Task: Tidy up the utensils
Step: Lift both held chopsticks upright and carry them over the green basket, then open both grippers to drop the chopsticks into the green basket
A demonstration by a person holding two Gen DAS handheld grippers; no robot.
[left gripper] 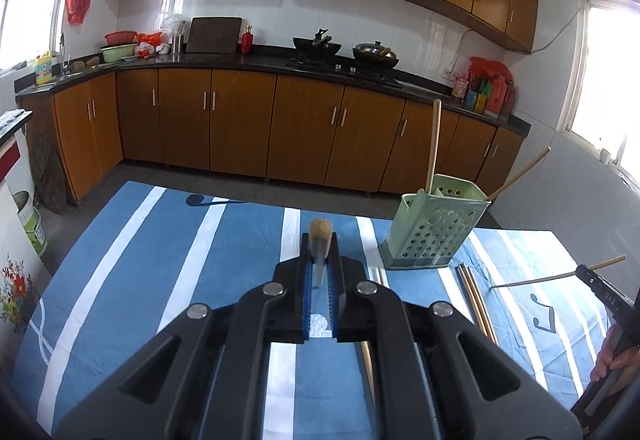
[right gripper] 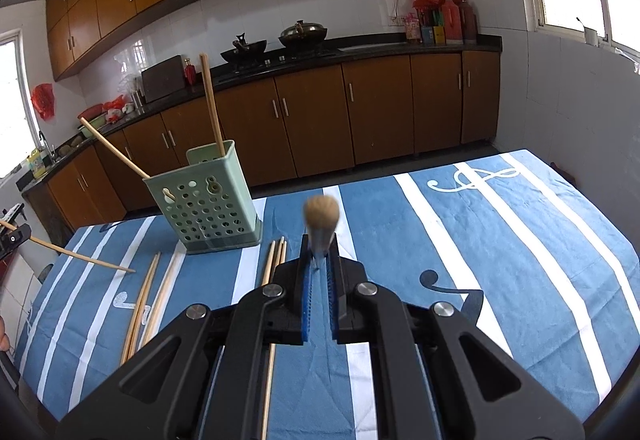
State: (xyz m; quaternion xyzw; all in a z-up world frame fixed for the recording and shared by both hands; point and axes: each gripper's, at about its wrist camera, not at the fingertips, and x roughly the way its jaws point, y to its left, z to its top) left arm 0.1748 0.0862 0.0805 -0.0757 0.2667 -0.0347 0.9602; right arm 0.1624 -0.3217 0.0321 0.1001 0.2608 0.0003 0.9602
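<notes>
**Both grippers clamped on chopsticks above the striped cloth**

Hard to make out first. In each wrist view the held chopstick runs straight at the lens, so only its blurred round end shows; its length is foreshortened away. The lower parts of the loose chopsticks vanish under the gripper bodies. What lies inside the holder beyond two sticks is screened by its walls.

Left gripper [left gripper: 320,260]: blue pads drawn in tight on a pale wooden chopstick [left gripper: 320,240], long axis along the fingers, pointing away toward the counter cabinets [left gripper: 240,123]. From the right wrist view the same gripper sits at the far left edge, its stick slanting down to the right, tip just over the cloth.

Right gripper [right gripper: 319,256]: jaws likewise closed on a chopstick [right gripper: 321,217], aimed forward and slightly up. Seen from the left wrist view, that stick lies nearly level, thin end toward the holder.

Green perforated utensil holder [right gripper: 208,203] stands upright on the blue-and-white striped tablecloth [right gripper: 500,240], near the table's far edge. Two chopsticks in it: one near upright [right gripper: 212,103], one leaning out steeply to the side [right gripper: 114,151].

Loose chopsticks lie flat on the cloth, long axes roughly toward the holder: a bundle [right gripper: 276,260] just in front of it, another group [right gripper: 150,304] further to the left.
</notes>
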